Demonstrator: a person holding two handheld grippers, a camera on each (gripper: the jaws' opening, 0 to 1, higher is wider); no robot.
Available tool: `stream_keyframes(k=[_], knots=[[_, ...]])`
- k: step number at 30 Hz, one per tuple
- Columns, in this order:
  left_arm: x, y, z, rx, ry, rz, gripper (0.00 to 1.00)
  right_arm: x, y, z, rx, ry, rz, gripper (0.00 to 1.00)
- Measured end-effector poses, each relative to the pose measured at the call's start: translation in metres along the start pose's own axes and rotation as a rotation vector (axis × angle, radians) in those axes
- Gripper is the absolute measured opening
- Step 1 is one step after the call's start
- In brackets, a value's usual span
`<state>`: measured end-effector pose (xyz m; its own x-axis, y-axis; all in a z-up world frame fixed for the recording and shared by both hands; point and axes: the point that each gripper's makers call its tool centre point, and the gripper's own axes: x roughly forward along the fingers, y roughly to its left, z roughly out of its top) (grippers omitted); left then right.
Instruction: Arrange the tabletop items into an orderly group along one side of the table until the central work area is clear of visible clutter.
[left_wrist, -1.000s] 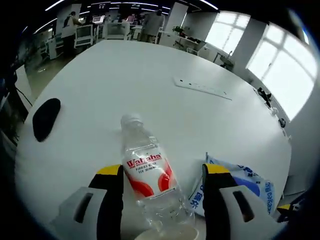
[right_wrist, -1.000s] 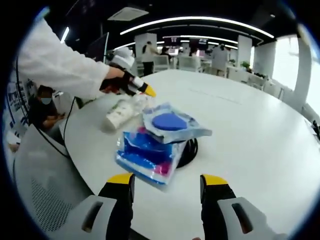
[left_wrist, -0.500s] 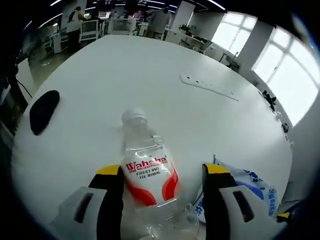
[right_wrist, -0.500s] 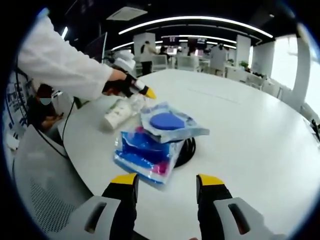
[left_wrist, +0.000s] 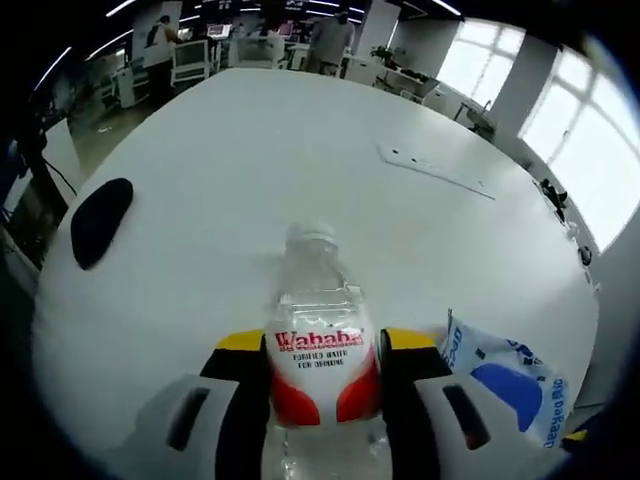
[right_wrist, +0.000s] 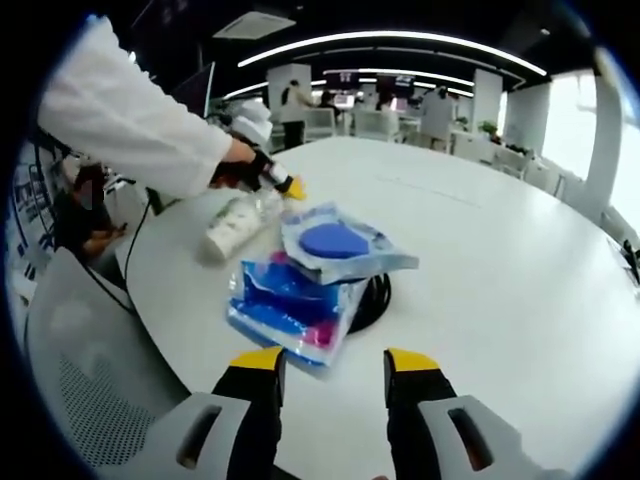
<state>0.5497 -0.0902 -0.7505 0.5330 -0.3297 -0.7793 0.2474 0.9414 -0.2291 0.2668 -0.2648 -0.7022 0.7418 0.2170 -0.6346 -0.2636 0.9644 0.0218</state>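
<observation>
The left tool (left_wrist: 322, 350) is clamping the label band of a clear Wahaha water bottle (left_wrist: 320, 340) lying on its side on the white bench (left_wrist: 300, 150) — apparently for moving to the edge group. The right tool (right_wrist: 333, 365) is hovering with jaws apart, holding nothing, near stacked blue packets (right_wrist: 300, 300) — contents not discernible.

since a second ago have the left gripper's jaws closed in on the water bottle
Yes. The left gripper now presses the water bottle on both sides; earlier, table showed between them.
</observation>
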Motion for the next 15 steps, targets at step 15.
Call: stream_keyframes(k=[15], knots=[[-0.038, -0.024, 0.015, 0.089, -0.103, -0.062, 0.39, -0.002, 0.0, 0.006, -0.016, -0.026, 0.0, 0.36]])
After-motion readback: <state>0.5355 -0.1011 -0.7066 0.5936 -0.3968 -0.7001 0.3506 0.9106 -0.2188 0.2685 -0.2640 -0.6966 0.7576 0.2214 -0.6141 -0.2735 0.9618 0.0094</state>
